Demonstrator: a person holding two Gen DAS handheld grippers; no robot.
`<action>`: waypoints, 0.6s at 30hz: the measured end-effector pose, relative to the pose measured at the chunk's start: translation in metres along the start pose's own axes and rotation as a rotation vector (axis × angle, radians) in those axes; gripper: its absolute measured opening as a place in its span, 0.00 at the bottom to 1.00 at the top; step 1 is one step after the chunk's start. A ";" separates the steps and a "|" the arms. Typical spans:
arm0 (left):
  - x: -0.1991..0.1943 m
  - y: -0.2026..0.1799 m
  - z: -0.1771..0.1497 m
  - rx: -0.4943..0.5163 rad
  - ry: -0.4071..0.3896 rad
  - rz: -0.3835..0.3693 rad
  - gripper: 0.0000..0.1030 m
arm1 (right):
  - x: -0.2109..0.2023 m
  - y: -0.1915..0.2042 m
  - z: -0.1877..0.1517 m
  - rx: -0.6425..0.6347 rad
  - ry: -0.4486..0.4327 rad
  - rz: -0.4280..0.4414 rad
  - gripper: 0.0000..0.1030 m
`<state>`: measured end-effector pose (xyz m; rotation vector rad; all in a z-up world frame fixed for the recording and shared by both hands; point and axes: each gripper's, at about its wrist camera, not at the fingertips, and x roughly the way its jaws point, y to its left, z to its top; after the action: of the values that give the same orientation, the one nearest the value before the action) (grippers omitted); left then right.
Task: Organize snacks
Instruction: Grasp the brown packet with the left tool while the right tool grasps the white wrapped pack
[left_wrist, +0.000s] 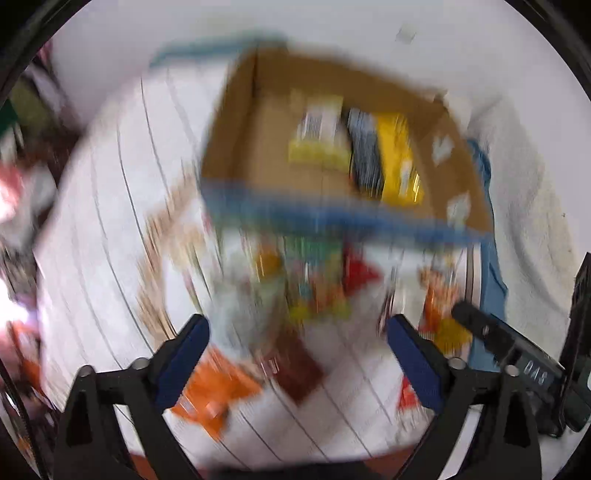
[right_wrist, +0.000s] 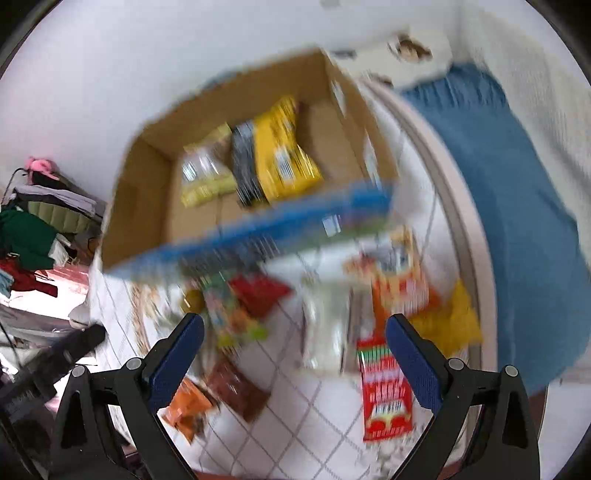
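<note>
Both views are motion-blurred. An open cardboard box (left_wrist: 251, 129) (right_wrist: 147, 177) with a blue-taped front rim stands on a white quilted cloth. A yellow packet (left_wrist: 399, 158) (right_wrist: 284, 155) and a pale yellow packet (left_wrist: 317, 133) (right_wrist: 207, 173) lie inside it. Several loose snacks lie in front of the box, among them an orange packet (left_wrist: 218, 391) (right_wrist: 188, 406), a brown packet (left_wrist: 299, 369) (right_wrist: 236, 387) and a red box (right_wrist: 384, 395). My left gripper (left_wrist: 297, 325) hangs open above the snacks and holds nothing. My right gripper (right_wrist: 295, 321) is also open and holds nothing.
A blue cloth (right_wrist: 498, 184) lies to the right of the snacks, over a pale raised edge. A pile of clothes (right_wrist: 33, 229) sits at the far left. A white wall (right_wrist: 147, 55) rises behind the box. Each view shows the other gripper's black body at its side.
</note>
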<state>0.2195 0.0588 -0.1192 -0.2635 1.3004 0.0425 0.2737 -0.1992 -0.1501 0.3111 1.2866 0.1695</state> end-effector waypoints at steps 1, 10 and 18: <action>0.014 0.004 -0.007 -0.026 0.045 -0.015 0.83 | 0.010 -0.004 -0.006 -0.002 0.020 -0.010 0.89; 0.131 0.028 -0.047 -0.279 0.360 -0.107 0.61 | 0.071 -0.011 -0.023 -0.029 0.107 -0.079 0.74; 0.149 0.022 -0.052 -0.252 0.313 -0.055 0.52 | 0.114 -0.001 -0.032 -0.104 0.154 -0.139 0.56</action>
<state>0.2069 0.0519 -0.2780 -0.5378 1.5996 0.1223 0.2748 -0.1619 -0.2629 0.1203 1.4414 0.1435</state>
